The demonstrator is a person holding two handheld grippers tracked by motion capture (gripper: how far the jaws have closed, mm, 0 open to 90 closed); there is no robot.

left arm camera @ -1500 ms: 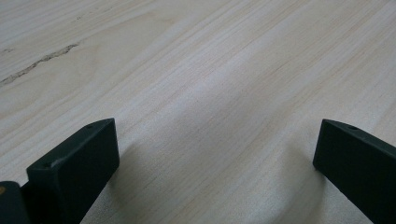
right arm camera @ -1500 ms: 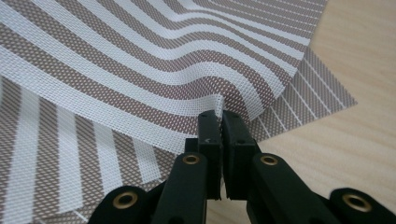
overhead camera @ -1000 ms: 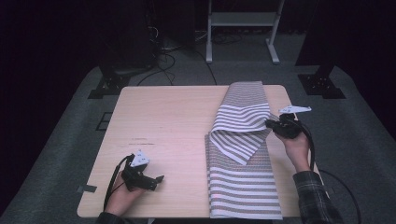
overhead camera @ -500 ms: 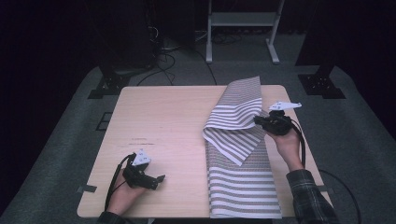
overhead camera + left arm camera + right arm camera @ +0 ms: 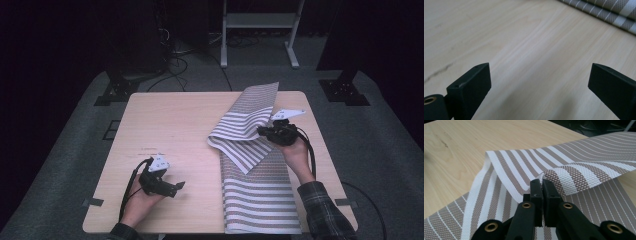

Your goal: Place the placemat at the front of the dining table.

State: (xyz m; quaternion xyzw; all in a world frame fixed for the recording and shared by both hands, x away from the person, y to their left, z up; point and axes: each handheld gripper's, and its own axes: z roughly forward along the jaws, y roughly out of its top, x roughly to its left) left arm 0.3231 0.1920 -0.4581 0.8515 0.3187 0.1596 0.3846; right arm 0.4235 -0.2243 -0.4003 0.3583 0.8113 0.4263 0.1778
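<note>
While the right gripper stays clamped on a raised edge of the striped mat, the fold leans left across the mat's long axis, which runs from the near edge of the table toward the far edge. Left gripper: jaws wide apart, empty, above bare wood, well left of the mat. Nearer hand: the right.

Bare table left and centre, free passage; raised fold of striped mat blocks right side.
</note>
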